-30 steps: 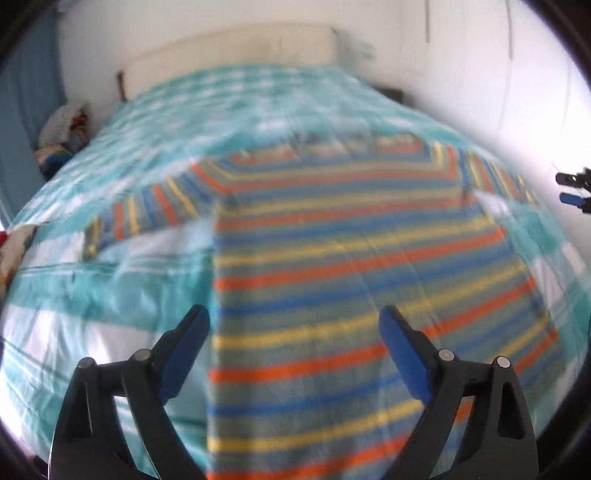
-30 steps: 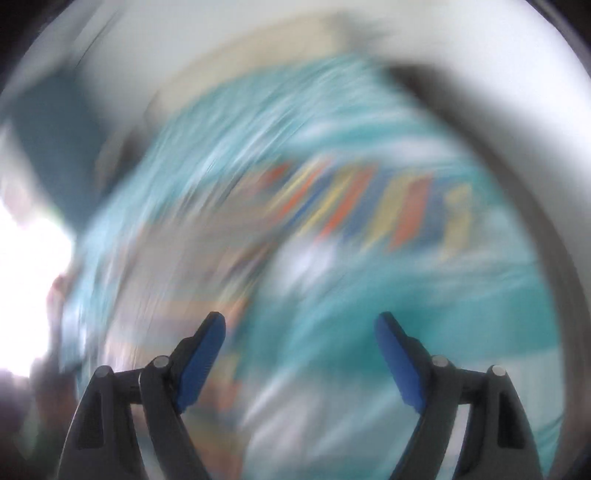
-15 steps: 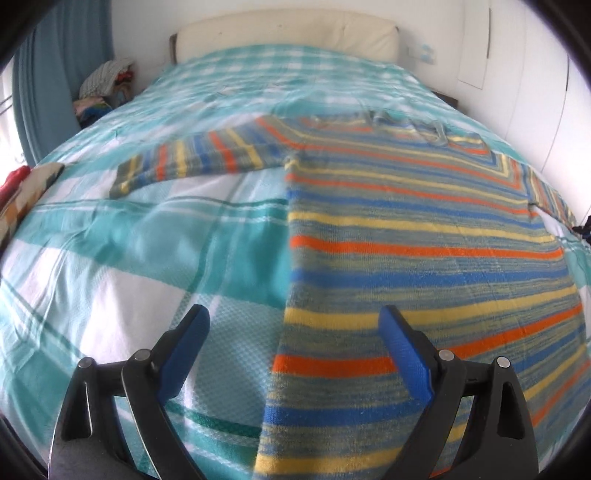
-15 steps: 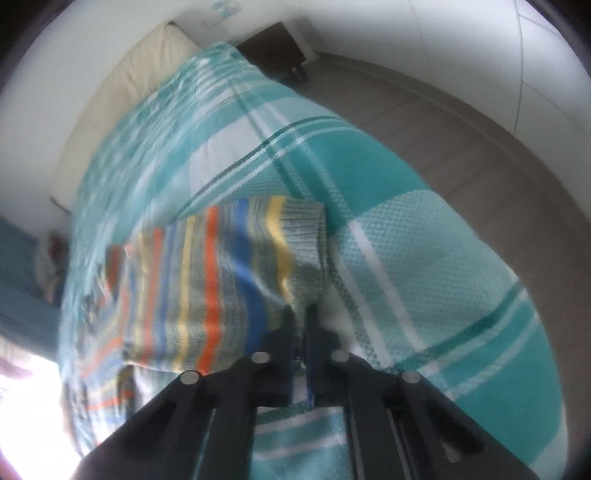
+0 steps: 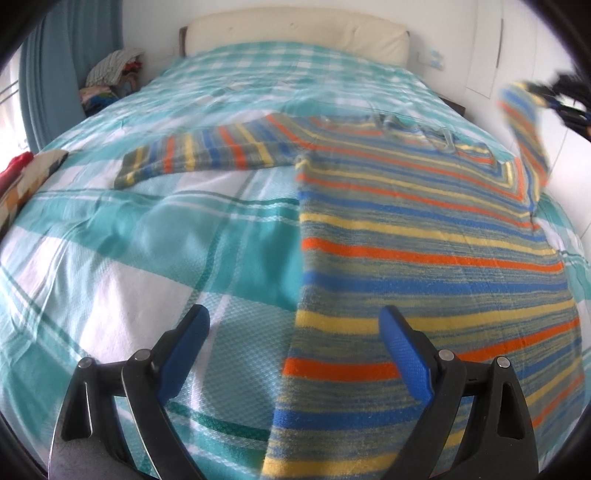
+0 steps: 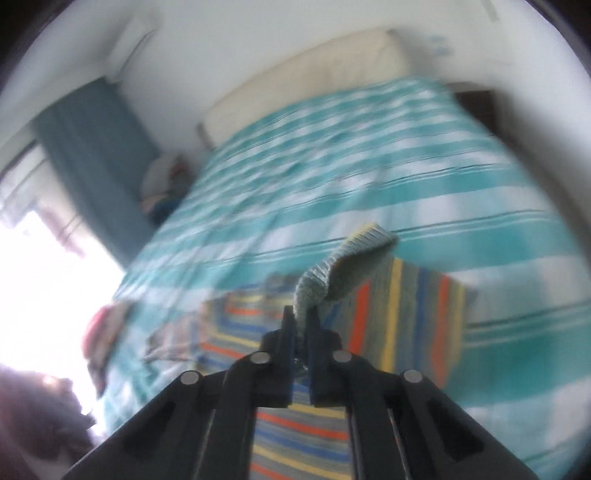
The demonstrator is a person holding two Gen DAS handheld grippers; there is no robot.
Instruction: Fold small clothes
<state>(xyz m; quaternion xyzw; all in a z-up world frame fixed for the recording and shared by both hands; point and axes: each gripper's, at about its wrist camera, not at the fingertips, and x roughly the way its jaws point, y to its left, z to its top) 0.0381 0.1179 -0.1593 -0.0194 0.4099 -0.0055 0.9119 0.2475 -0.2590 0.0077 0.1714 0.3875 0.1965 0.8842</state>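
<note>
A striped knit sweater (image 5: 424, 236) in orange, blue, yellow and grey lies flat on the bed, its left sleeve (image 5: 199, 155) spread out. My left gripper (image 5: 295, 354) is open and empty, low over the sweater's lower left edge. My right gripper (image 6: 301, 314) is shut on the cuff of the right sleeve (image 6: 347, 266) and holds it lifted above the sweater body (image 6: 306, 428). In the left wrist view the lifted sleeve (image 5: 524, 122) hangs from the right gripper (image 5: 554, 101) at the far right.
The bed has a teal and white plaid cover (image 5: 129, 258) and a cream headboard (image 5: 295, 33). A pile of clothes (image 5: 110, 77) sits by the teal curtain (image 5: 66, 59). A patterned item (image 5: 22, 177) lies at the bed's left edge.
My right gripper has lifted the right sleeve cuff off the bed and swung it over the sweater. My left gripper has shifted slightly left, still open.
</note>
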